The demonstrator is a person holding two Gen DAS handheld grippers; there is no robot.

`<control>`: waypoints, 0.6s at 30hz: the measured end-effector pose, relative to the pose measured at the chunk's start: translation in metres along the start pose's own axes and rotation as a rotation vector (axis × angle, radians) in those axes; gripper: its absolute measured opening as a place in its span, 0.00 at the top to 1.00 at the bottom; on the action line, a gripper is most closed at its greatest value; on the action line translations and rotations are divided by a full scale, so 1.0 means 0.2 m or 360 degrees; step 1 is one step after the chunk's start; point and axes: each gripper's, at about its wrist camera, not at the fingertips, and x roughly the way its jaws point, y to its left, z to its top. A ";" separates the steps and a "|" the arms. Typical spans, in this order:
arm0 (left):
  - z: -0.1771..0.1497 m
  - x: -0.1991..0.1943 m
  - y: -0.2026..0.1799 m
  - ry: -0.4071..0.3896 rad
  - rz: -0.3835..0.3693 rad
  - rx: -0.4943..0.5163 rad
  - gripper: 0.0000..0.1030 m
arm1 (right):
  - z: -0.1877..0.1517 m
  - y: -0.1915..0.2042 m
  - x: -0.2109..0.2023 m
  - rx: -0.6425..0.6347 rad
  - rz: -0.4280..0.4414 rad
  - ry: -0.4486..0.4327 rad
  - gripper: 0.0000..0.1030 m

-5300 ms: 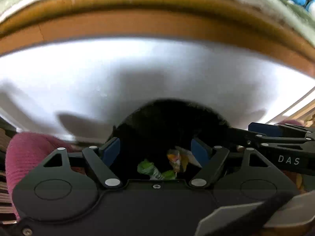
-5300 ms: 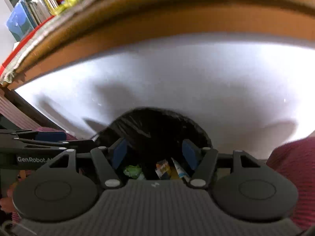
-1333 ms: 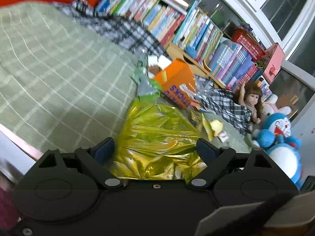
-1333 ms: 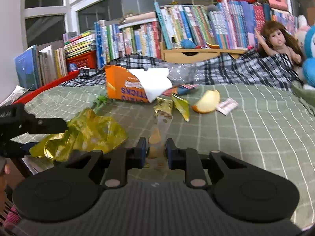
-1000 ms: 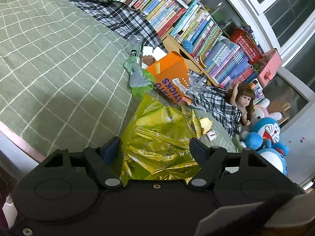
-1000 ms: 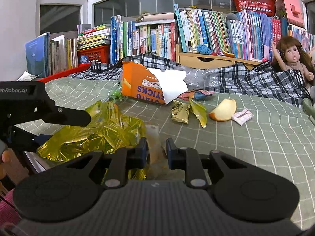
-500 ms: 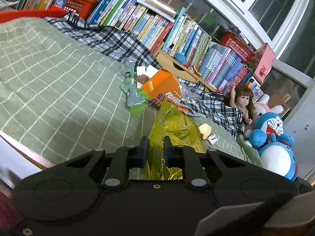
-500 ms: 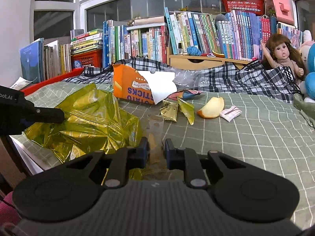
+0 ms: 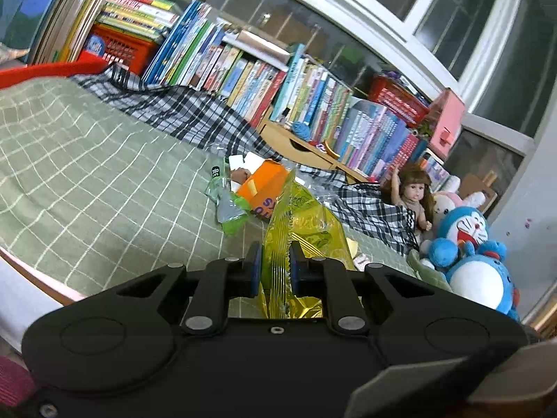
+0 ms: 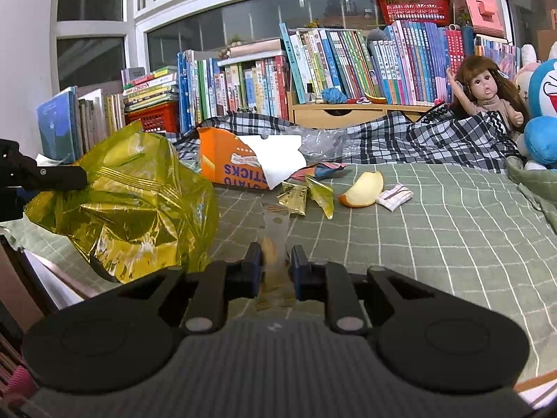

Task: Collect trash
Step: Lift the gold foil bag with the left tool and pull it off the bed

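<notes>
My left gripper (image 9: 274, 264) is shut on the edge of a crinkled yellow foil bag (image 9: 299, 230), which hangs lifted off the green checked bed cover (image 9: 87, 181). From the right wrist view the same yellow bag (image 10: 132, 202) dangles at the left from the left gripper's fingers (image 10: 59, 177). My right gripper (image 10: 275, 261) is shut on a thin clear wrapper (image 10: 276, 230) with brownish marks. Still lying on the cover are an orange snack box (image 10: 226, 163), small gold wrappers (image 10: 306, 193), an apple slice (image 10: 362, 186), a folded white wrapper (image 10: 395, 195) and a green wrapper (image 9: 229, 209).
A dark plaid blanket (image 10: 417, 142) and a long row of books (image 10: 348, 59) back the bed. A doll (image 10: 487, 94) and blue plush toys (image 9: 477, 254) sit at the right. The bed's near edge (image 9: 34, 278) runs at lower left.
My left gripper closed on the yellow bag and raised it off the bed cover. My right gripper stayed shut on the clear wrapper and shifted slightly.
</notes>
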 end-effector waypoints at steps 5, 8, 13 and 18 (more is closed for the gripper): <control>-0.06 -0.11 0.00 0.0038 0.0001 0.0026 0.86 | -0.04 0.02 -0.09 0.0040 0.0046 0.0004 0.78; -0.11 -0.18 0.01 0.0063 0.0018 0.0017 0.86 | -0.07 0.04 -0.15 0.0054 0.0072 0.0007 0.78; -0.18 -0.30 0.02 0.0131 0.0066 0.0062 0.86 | -0.15 0.09 -0.24 0.0062 0.0101 0.0040 0.78; -0.24 -0.37 0.01 0.0246 0.0110 0.0092 0.86 | -0.23 0.12 -0.29 0.0090 0.0136 0.0098 0.78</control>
